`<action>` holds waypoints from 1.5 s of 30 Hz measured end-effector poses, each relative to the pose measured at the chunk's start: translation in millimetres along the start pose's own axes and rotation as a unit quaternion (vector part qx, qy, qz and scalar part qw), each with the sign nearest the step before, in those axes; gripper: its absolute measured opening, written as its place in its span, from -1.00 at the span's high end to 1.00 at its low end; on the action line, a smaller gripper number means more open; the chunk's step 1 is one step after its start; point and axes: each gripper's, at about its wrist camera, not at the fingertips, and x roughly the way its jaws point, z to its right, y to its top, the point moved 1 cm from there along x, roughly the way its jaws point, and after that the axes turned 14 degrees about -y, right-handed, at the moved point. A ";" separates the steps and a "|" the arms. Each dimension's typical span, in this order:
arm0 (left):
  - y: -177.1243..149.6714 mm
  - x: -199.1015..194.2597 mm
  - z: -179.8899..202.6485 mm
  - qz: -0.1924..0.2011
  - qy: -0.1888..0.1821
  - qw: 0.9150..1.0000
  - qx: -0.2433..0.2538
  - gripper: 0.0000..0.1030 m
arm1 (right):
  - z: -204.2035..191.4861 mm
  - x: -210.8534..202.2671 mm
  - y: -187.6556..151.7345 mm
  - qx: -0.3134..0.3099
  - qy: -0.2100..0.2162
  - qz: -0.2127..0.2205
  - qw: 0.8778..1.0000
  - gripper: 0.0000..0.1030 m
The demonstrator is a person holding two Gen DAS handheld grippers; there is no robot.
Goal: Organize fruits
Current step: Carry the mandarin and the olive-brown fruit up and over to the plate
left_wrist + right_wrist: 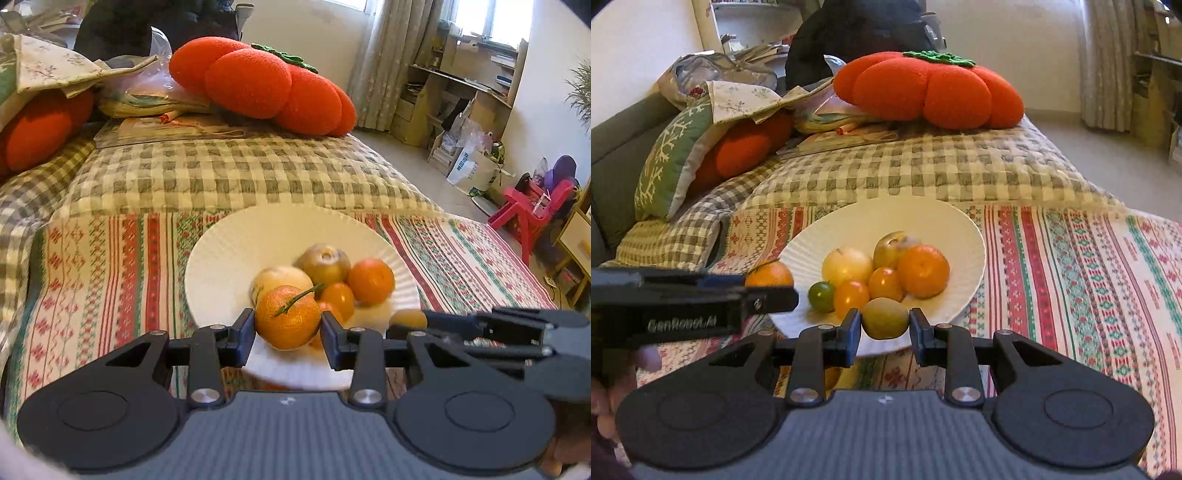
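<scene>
Both grippers hang over the near edge of the white plate (945,221), which sits on a striped, patterned cloth (1071,266) spread over the bed. The left gripper (288,328) is clamped on a mandarin with a green stem (287,317), one pad pressed to each side of it, holding it above the near rim of the plate. The right gripper (884,328) is likewise clenched, grasping a small yellow-green fruit (885,318) between its pads, also above the plate's near rim. From the right wrist view, the left gripper comes in from the left with its mandarin just beside the plate's left edge.

In the plate lies a small heap of fruit, all touching or nearly so: a pale yellow round fruit (847,266), a brownish-green one (892,247) behind it at the far side, a large orange (923,270) to the right, two small orange tomatoes (885,283) in the middle, and a small green tomato (821,296) on the left.

Farther off, a checked quilt (923,170) covers the bed, and a big red tomato-shaped cushion (927,90) rests at its far end. A second red cushion (746,147) sits far left under a pile of cloth, beside a green pillow (672,158).
</scene>
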 end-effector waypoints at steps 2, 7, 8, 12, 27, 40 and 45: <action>6.7 7.2 -2.3 0.000 0.000 1.000 0.002 0.50 | -0.3 4.9 0.5 -0.008 -0.004 0.001 1.000 0.51; 24.9 25.0 -11.1 0.001 -0.004 1.000 0.001 0.50 | -4.0 14.5 1.8 -0.026 -0.011 0.002 1.000 0.51; 28.2 28.0 -12.9 0.003 -0.006 1.000 -0.002 0.50 | -4.7 15.7 2.1 -0.028 -0.011 0.002 1.000 0.51; 41.4 42.1 -21.9 -0.003 -0.015 1.000 -0.019 0.50 | -6.1 21.4 1.4 -0.034 -0.013 0.000 0.999 0.51; 51.3 83.4 -32.5 -0.038 0.004 0.999 -0.027 0.49 | -8.2 31.6 2.9 -0.037 -0.014 0.002 0.999 0.50; 52.0 83.3 -37.8 -0.040 0.006 0.998 -0.052 0.43 | -9.0 31.7 2.7 -0.027 -0.016 0.004 0.999 0.31; 52.4 75.8 -36.7 -0.034 0.009 0.998 -0.050 0.17 | -8.9 29.6 3.7 -0.025 -0.019 0.003 1.000 0.19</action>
